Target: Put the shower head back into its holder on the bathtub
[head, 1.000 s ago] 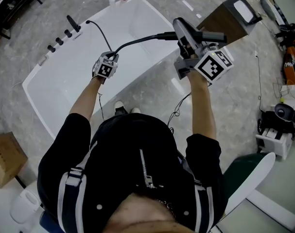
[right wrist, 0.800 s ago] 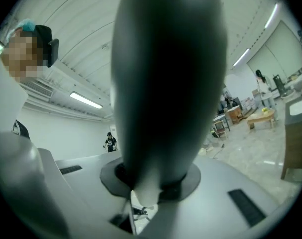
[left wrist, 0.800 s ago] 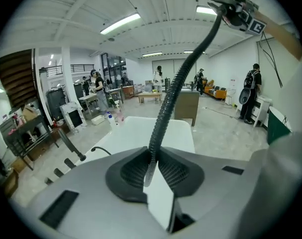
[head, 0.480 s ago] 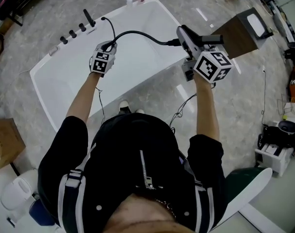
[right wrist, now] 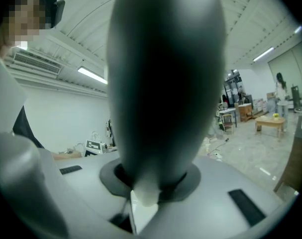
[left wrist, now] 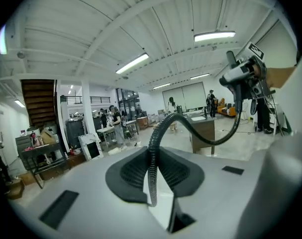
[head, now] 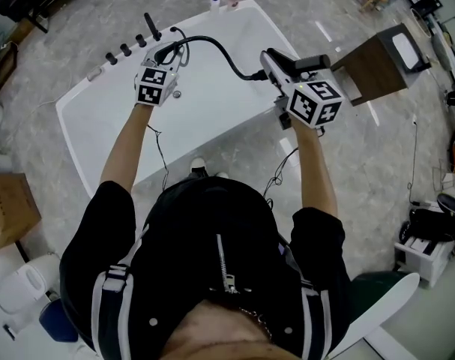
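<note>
Left gripper (left wrist: 153,195): jaws nearly closed, pinching the black ribbed hose (left wrist: 151,148) near the white bathtub's (head: 212,115) far rim.
Right gripper (right wrist: 143,195): jaws clamped on the dark shower head (right wrist: 165,73), over the tub's right edge.
Free room: open basin between the grippers.
Far rim: row of black knobs (head: 126,49).

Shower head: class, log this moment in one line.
left gripper: shut on hose | right gripper: shut on shower head | shower head: near bathtub rim
</note>
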Demonstrator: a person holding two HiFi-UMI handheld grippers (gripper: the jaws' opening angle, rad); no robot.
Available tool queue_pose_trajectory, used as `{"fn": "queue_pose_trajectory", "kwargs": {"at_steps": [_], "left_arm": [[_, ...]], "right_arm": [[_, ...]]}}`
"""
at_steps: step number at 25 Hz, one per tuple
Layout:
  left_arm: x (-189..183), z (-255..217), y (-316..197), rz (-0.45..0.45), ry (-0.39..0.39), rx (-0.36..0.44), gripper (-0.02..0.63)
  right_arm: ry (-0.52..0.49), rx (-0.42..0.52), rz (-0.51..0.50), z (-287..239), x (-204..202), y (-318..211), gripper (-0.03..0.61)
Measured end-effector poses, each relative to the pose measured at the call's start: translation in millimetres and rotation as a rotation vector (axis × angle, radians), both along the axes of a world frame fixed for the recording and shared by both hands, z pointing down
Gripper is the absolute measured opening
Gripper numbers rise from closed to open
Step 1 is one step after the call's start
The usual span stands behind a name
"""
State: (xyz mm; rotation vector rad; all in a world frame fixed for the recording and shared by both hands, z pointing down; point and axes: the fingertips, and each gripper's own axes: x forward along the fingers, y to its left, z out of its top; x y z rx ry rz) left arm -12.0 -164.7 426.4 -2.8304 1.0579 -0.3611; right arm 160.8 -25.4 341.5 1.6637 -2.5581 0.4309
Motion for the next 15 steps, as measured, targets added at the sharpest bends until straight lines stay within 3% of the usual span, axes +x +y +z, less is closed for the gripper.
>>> {"fn": "queue_pose_trajectory", "kwargs": {"at_steps": [15], "left_arm": [[-13, -117, -37, 0.012, 0.066, 0.219, 0.078]], "right_arm": [[0.008, 0.037, -0.071, -4, -69, -47, 0.078]]}}
